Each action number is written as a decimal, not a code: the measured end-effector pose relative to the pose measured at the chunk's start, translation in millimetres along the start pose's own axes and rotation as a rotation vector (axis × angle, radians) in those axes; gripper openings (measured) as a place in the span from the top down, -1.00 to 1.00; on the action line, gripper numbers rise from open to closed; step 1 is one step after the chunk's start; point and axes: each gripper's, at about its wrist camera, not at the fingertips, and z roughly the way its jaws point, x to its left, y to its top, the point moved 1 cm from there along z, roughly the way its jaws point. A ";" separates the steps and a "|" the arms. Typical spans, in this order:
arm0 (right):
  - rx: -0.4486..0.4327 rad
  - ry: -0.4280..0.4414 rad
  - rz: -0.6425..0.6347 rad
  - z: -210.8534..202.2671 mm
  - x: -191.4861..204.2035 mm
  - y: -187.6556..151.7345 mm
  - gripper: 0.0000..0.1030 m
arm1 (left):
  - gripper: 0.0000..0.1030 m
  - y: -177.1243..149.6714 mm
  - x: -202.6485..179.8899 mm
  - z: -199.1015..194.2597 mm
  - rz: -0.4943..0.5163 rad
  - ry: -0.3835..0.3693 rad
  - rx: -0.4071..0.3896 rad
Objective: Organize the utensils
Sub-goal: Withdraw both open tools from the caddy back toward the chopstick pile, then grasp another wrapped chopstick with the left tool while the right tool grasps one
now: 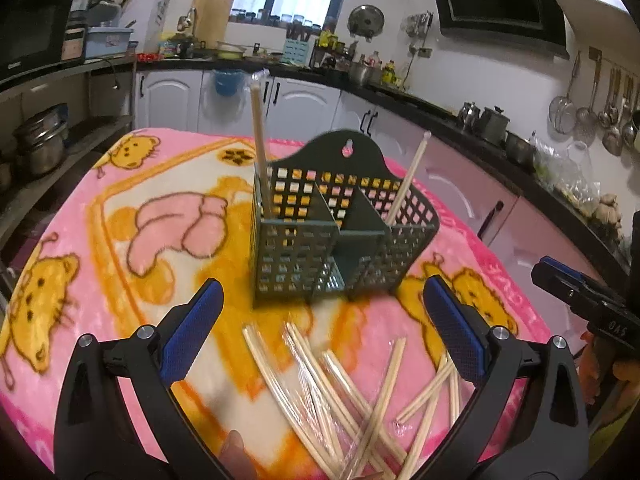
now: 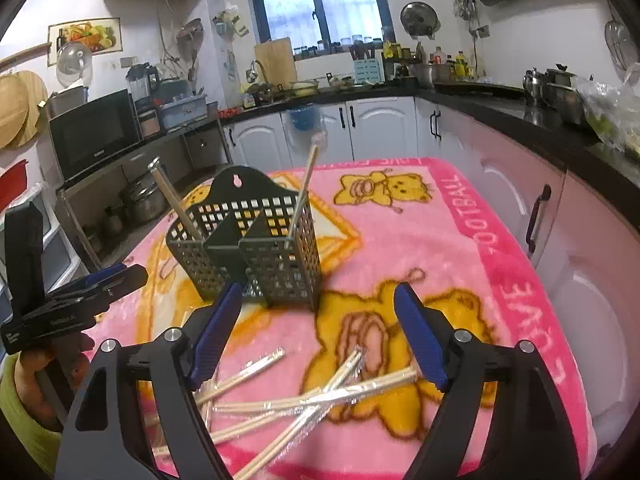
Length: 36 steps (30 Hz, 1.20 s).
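My left tongs (image 1: 320, 312) are spread wide and grasp nothing, blue pads apart above the pink cartoon-bear fleece blanket (image 1: 80, 220) that covers the bench. My right tongs (image 2: 318, 332) are likewise released and empty; in the left view they show at 3 o'clock (image 1: 576, 292), off the blanket's right edge.

Open blanket lies to the 9 o'clock side of the dark green perforated plastic utensil caddy (image 1: 316, 248), and in the right view a broad bare stretch runs from 1 to 3 o'clock up to the blanket's "FOOTBALL" border, with white cabinet doors (image 2: 376, 128) beyond.

The caddy stands upright near the blanket's middle, at 12 o'clock from both tongs, split into three compartments. One pair of wrapped bamboo chopsticks (image 1: 258, 140) stands in its left compartment, another (image 1: 408, 176) leans in the right one; the middle looks empty.

The loose heap of cellophane-wrapped bamboo chopsticks (image 1: 340, 392) lies crisscrossed at 6 o'clock, just below and between my left fingers (image 1: 192, 332).
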 end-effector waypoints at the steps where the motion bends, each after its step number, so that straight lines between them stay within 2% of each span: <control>1: 0.002 -0.001 0.001 -0.6 -1.1 -2.1 -0.48 | -0.79 -1.7 -0.1 0.5 0.000 0.000 0.003; 16: 0.063 -0.033 0.056 1.0 -23.8 -33.5 -0.49 | -0.79 -33.0 7.0 11.8 -0.014 0.014 0.104; 23: 0.092 -0.048 0.071 4.5 -37.4 -46.5 -0.49 | -0.79 -42.5 -9.6 21.6 0.032 -0.019 0.149; 26: 0.112 -0.047 0.089 6.9 -43.8 -52.8 -0.49 | -0.78 -46.4 -22.6 31.5 0.066 -0.064 0.196; 30: 0.134 -0.042 0.116 9.6 -51.6 -60.5 -0.47 | -0.56 -47.6 -38.2 45.5 0.105 -0.116 0.255; 33: 0.155 -0.029 0.145 13.4 -57.2 -63.0 -0.38 | -0.38 -46.8 -46.0 56.7 0.123 -0.150 0.299; 36: 0.177 -0.018 0.178 20.0 -63.9 -66.0 -0.33 | -0.30 -45.8 -52.5 67.6 0.134 -0.182 0.342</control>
